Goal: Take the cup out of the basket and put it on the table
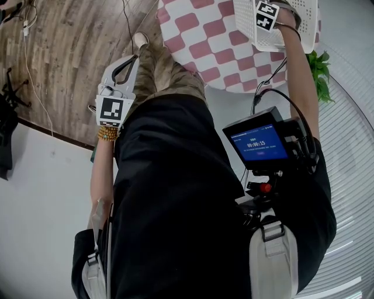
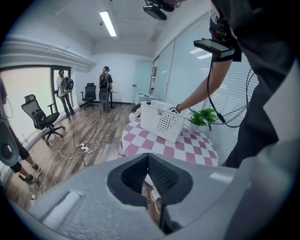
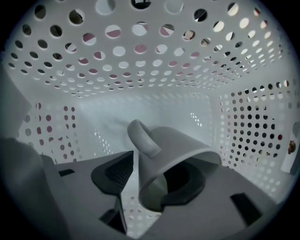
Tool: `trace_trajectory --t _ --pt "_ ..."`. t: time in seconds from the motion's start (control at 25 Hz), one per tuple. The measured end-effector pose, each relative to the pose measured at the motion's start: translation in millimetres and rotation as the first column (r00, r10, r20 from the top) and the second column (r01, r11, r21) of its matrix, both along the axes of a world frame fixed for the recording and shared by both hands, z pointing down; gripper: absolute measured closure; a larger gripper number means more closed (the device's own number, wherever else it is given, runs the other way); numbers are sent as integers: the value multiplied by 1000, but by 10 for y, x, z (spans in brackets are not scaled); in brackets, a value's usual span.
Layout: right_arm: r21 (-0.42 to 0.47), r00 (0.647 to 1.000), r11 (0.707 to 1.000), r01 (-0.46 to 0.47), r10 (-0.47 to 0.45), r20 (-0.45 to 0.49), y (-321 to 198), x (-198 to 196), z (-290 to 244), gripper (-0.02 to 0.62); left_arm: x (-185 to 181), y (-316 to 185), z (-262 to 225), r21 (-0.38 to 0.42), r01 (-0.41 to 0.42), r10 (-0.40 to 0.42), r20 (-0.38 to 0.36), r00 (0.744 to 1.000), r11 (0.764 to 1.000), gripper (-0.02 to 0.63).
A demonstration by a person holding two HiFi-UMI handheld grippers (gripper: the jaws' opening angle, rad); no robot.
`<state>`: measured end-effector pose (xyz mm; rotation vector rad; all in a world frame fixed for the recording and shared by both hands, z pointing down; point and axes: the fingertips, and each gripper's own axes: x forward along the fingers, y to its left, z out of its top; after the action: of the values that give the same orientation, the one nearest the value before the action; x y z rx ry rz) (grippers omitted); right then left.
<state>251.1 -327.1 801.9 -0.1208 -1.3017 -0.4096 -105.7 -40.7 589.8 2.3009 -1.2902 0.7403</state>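
Note:
A white perforated basket [image 1: 248, 32] [image 2: 161, 122] stands on the round pink-and-white checked table [image 1: 193, 29]. My right gripper [image 3: 152, 171] reaches down into it; from the head view only its marker cube [image 1: 266, 14] shows above the rim. Inside, a white cup [image 3: 180, 143] lies on its side, handle up and mouth towards the camera. One jaw is inside the mouth and the other outside the wall, with a thin gap still showing beside the wall. My left gripper [image 1: 131, 58] [image 2: 147, 157] hangs by the person's left leg, tips together and empty.
A small green plant [image 1: 318, 70] [image 2: 204, 117] stands just beyond the basket at the table's edge. The basket walls [image 3: 140, 70] close in around my right gripper. Cables and a power strip [image 2: 84, 147] lie on the wooden floor; office chairs [image 2: 40, 119] and people stand farther off.

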Motion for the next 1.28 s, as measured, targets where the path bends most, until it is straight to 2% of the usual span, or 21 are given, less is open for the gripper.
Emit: trace_trajectory --t 0.24,0.4,0.52,0.8,0.96,1.28 --pt "22 1000 999 25 -25 18 -25 -28 38 446 13 -12 24 0 2 -2 -2 1000 1000 603" --pt "-5 1000 1000 -1 1 19 23 -22 56 498 -6 13 57 -10 10 -10 -2 1000 1000 603" --pt "-13 1000 1000 -19 20 23 42 -16 66 512 -20 23 66 -15 8 -8 3 1000 1000 603" --pt "14 984 986 -164 163 72 55 116 104 538 -13 4 50 -19 -7 7 8 1000 1000 603" --pt "-4 966 970 -243 243 84 126 191 135 540 -13 -28 52 -19 -21 21 11 1000 1000 603" --pt "6 932 938 -346 343 115 183 246 71 543 64 -69 98 -20 -66 66 -2 998 998 603"
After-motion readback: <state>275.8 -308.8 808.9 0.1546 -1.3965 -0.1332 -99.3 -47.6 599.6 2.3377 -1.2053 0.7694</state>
